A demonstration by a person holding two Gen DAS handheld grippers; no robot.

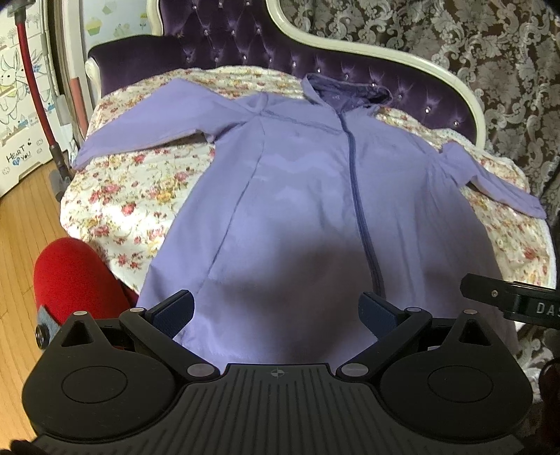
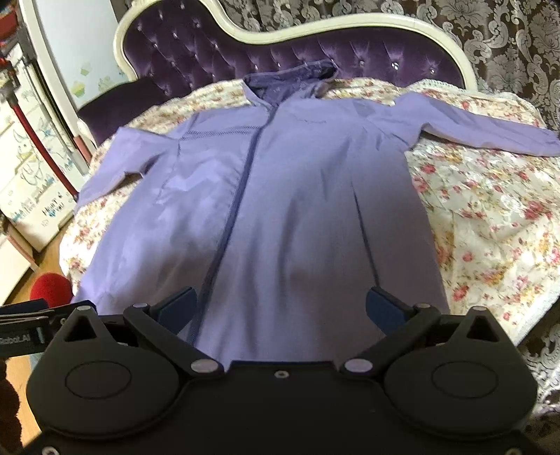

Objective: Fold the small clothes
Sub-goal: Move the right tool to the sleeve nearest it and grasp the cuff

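The left gripper (image 1: pixel 276 308) is hovering over the near hem of the jacket (image 1: pixel 297 196), its two fingers standing wide apart with nothing between them but cloth lying below. The right gripper (image 2: pixel 283 306) is hanging the same way, jaws spread wide and gripping nothing. Whether either set of fingertips is touching the fabric cannot be told, since the grippers' black bodies are covering the hem's nearest edge in both views.

The lilac hooded jacket is lying front-up and zipped on a floral quilt (image 1: pixel 133 189), spread flat with the hood (image 1: pixel 346 92) pointing toward the headboard (image 1: pixel 224 31). Its zipper (image 1: pixel 357 185) is running down the middle. Both sleeves are stretching outward; in the left view the sleeve (image 1: pixel 140 133) on the left side is reaching the quilt's edge, and in the right view the sleeve (image 2: pixel 490 129) on the right side is being cut off at the frame border. The right view is blurring slightly, so seams and a small chest mark are hard to read.

A dark shadow is falling across the jacket's lower part in both views. At the right edge of the left view, a piece of the other gripper is poking in, its lettering cut off. A red object (image 1: pixel 73 273) is sitting at the quilt's near left corner, partly hidden by the left gripper. Patterned curtains (image 1: pixel 472 42) are hanging behind the tufted purple headboard.
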